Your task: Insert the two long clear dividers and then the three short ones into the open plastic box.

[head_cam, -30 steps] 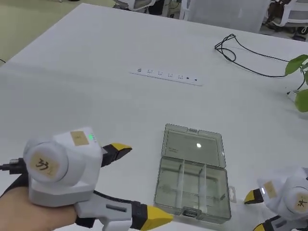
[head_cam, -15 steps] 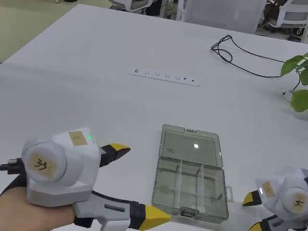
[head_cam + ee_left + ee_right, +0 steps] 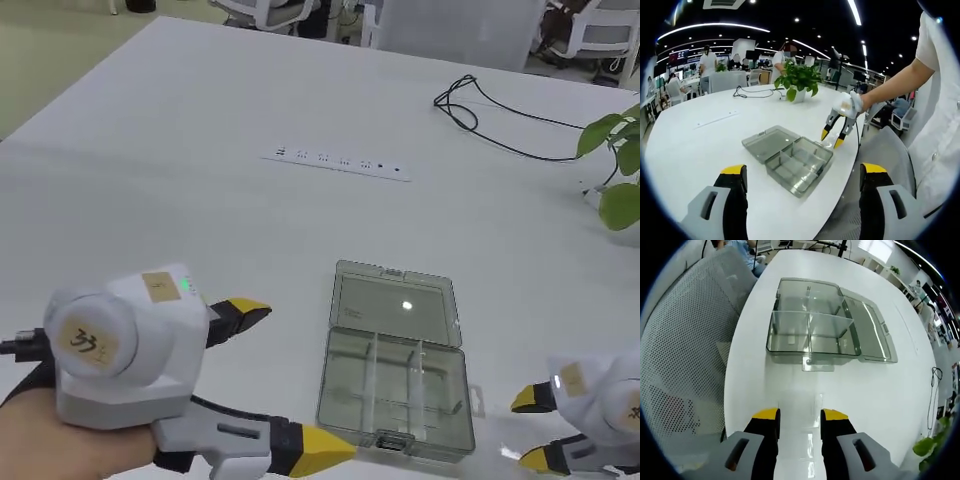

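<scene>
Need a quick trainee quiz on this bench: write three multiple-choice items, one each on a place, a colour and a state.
1. Where does the white power strip lie?
A. Beyond the open lid of the clear grey plastic box
B. Inside the box
C. On the lid
2. What colour are the leafy plant's leaves?
A. Red
B. Green
C. Blue
3. How is the left gripper?
A. Shut on a divider
B. Open, holding nothing
C. Shut, empty
Key: A, it lies farther up the white table; B, green leaves; B, jaws wide apart, nothing between.

the right claw [image 3: 520, 432] and plant [image 3: 615, 165] run off the head view's edge.
</scene>
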Tool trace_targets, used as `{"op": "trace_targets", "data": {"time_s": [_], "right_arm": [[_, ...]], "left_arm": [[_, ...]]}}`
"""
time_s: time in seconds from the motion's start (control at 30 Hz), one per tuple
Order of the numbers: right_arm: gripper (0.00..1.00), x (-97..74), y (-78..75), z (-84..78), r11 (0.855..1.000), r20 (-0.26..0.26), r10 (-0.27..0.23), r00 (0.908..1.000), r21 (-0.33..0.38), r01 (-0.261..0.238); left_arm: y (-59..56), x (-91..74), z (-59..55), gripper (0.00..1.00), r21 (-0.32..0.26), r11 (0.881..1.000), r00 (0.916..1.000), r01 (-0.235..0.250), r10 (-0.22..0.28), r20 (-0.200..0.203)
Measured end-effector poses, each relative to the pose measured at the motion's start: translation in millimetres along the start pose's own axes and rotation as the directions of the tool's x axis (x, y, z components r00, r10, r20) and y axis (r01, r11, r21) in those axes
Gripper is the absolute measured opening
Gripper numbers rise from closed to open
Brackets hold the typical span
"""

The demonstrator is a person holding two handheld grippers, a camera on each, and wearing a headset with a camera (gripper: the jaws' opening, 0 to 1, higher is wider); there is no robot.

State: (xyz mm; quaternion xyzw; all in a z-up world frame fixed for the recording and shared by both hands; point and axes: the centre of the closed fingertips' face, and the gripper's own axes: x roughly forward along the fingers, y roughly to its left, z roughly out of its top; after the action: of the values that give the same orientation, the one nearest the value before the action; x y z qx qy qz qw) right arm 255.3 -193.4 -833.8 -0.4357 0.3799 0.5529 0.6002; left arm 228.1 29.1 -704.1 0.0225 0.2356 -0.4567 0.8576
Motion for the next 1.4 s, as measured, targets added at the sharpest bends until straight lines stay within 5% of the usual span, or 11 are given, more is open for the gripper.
{"op": "trace_targets", "data": {"time_s": [0.37, 0.63, 0.83, 1.03, 1.17, 1.33, 1.4], "right_arm": [[0.32, -43.3, -12.6, 16.0, 0.99, 0.05, -0.13, 0.9903, 0.058, 0.127], [0.32, -86.3, -31.3, 41.8, 0.964, 0.106, -0.254, 0.9615, 0.112, 0.242], [0.32, -116.2, -35.9, 78.7, 0.944, 0.175, -0.326, 0.9292, 0.12, 0.308], [0.32, -134.1, -31.0, 115.7, 0.933, 0.241, -0.36, 0.9012, 0.116, 0.342], [0.32, -139.8, -26.8, 134.9, 0.926, 0.257, -0.378, 0.8896, 0.091, 0.367], [0.32, -144.2, -21.8, 152.0, 0.921, 0.282, -0.387, 0.878, 0.068, 0.384], [0.32, -145.1, -20.3, 157.0, 0.918, 0.287, -0.393, 0.8734, 0.06, 0.393]], "left_arm": [[-1.3, 0.1, 9.9, 0.95, 0.005, 1.0, 0.9997, 0.017, -0.017, 0.017], [0.8, 1.3, 23.3, 0.93, -0.007, 1.0, 0.9984, 0.026, -0.026, 0.051], [-3.2, 4.1, 38.6, 0.9, -0.061, 0.997, 0.9937, 0.057, -0.05, 0.1], [-4.3, 5.9, 53.1, 0.84, -0.14, 0.986, 0.9888, 0.085, -0.067, 0.134], [-7.1, 8.1, 55.1, 0.81, -0.258, 0.959, 0.9892, 0.116, -0.088, 0.117], [-10.9, 9.2, 68.3, 0.73, -0.251, 0.957, 0.9795, 0.144, -0.101, 0.174], [-14.2, 11.7, 68.9, 0.73, -0.308, 0.938, 0.98, 0.161, -0.115, 0.162]]}}
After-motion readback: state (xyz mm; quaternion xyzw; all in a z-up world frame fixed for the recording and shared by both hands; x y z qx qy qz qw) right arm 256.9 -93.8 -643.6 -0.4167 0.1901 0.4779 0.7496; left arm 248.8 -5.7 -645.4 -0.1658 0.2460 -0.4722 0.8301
